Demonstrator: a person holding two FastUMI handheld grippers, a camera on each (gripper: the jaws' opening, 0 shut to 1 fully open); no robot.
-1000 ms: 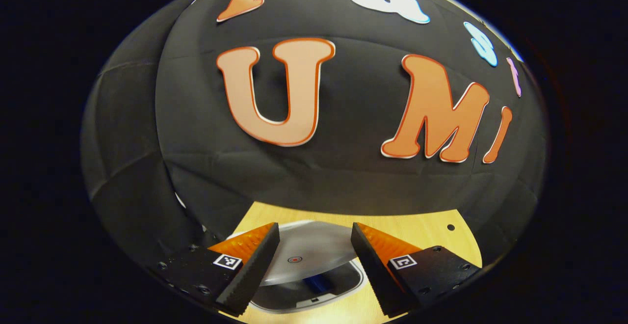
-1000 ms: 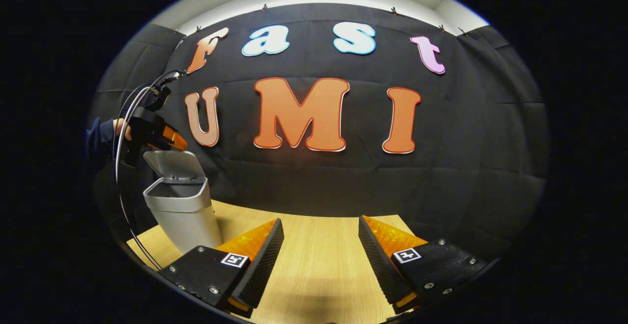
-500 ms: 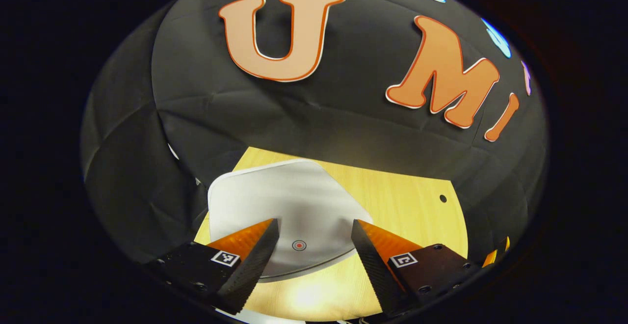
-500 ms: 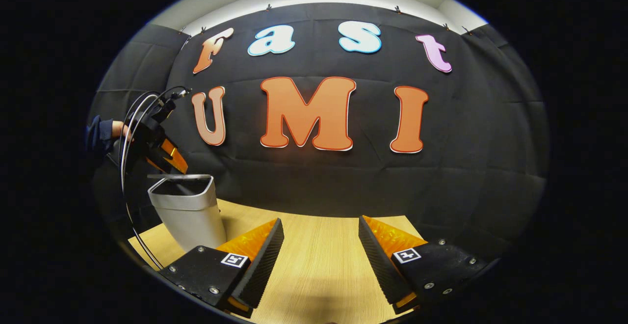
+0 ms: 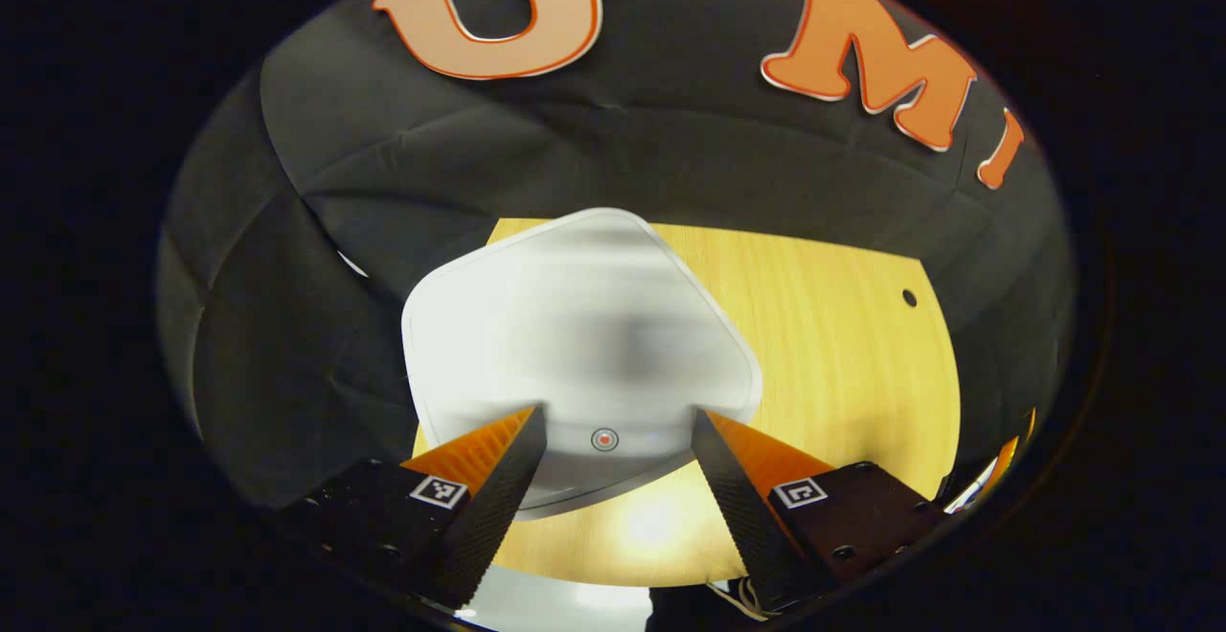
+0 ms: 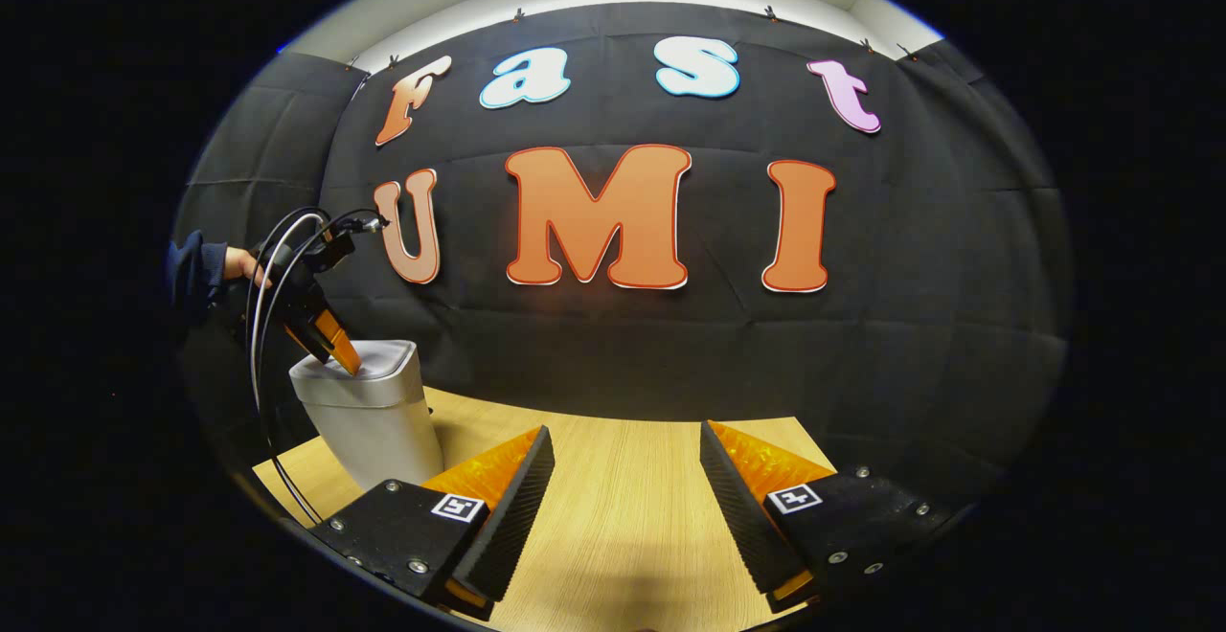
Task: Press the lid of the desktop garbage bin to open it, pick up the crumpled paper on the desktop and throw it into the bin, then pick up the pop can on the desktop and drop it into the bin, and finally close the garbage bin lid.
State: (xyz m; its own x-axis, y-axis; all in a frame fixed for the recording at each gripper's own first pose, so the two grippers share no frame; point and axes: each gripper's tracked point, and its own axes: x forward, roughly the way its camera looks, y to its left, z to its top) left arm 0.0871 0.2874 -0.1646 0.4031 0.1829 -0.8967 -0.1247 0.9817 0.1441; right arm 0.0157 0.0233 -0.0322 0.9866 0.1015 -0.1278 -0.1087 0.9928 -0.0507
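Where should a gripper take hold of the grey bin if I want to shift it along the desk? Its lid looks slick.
Grip the bin's body across its two side walls, just under the lid, coming in level from the open desk side. The walls taper downward, so a high grip probably slips least; the broad, smooth lid offers no edge to pinch.

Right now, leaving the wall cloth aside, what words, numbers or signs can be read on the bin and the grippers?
Words or numbers: none.
Bin lid: a small red ring mark, no text.
Left gripper and right gripper: square black-and-white code markers, patterns, not letters.
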